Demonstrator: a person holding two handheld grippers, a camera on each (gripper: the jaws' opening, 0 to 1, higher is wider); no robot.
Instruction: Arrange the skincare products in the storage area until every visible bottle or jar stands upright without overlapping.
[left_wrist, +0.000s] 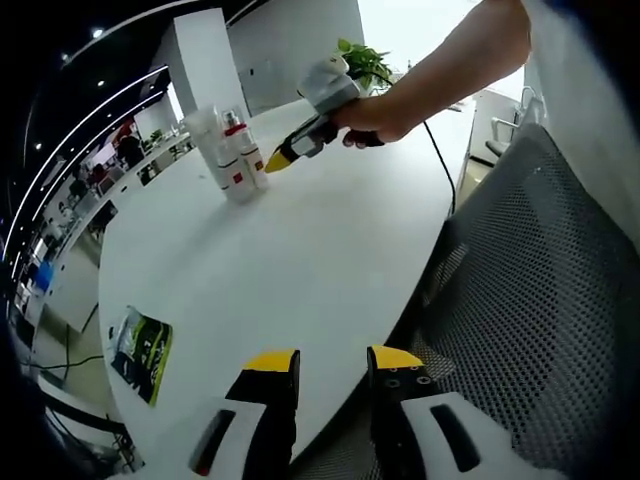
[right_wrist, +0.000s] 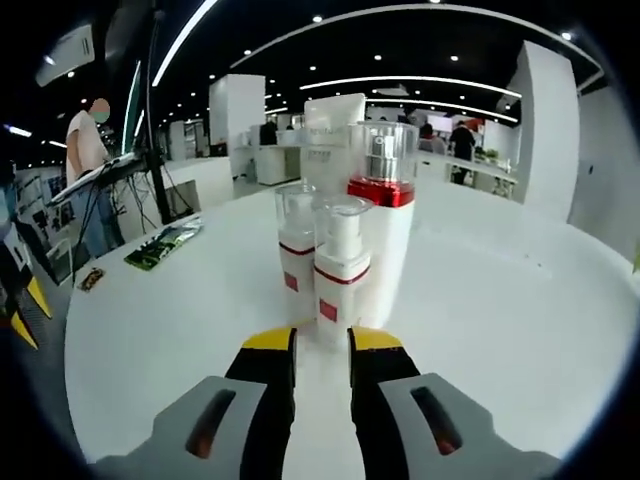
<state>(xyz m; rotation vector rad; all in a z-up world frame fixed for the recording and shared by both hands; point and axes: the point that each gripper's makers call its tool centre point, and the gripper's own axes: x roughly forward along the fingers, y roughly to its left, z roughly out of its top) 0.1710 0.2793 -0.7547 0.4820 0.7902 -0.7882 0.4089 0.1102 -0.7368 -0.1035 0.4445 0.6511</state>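
I hold the right gripper (right_wrist: 320, 340) low over the round white table (right_wrist: 150, 330), its yellow-tipped jaws drawn to a narrow gap with nothing between them, aimed straight at the cluster of white skincare bottles at 12 o'clock. The small pump bottle with a red band and clear cap (right_wrist: 342, 270) stands nearest, just beyond the jaw tips; a second small clear-capped bottle (right_wrist: 297, 250) stands at its 10 o'clock, the tall white bottle with a red collar and silver-topped clear cap (right_wrist: 385, 220) at its 2 o'clock, and a white squeeze tube (right_wrist: 333, 135) rises behind. All four appear upright and packed close; whether they touch I cannot tell. In the left gripper view the same cluster (left_wrist: 232, 150) sits at 11 o'clock across the table, with the right gripper (left_wrist: 280, 158) beside it in the person's hand (left_wrist: 375, 118). The left gripper (left_wrist: 333, 362) waits at the near table edge, jaws moderately open and empty, presumably clear of the working side. A green printed leaflet (left_wrist: 142, 352) lies at 9 o'clock.
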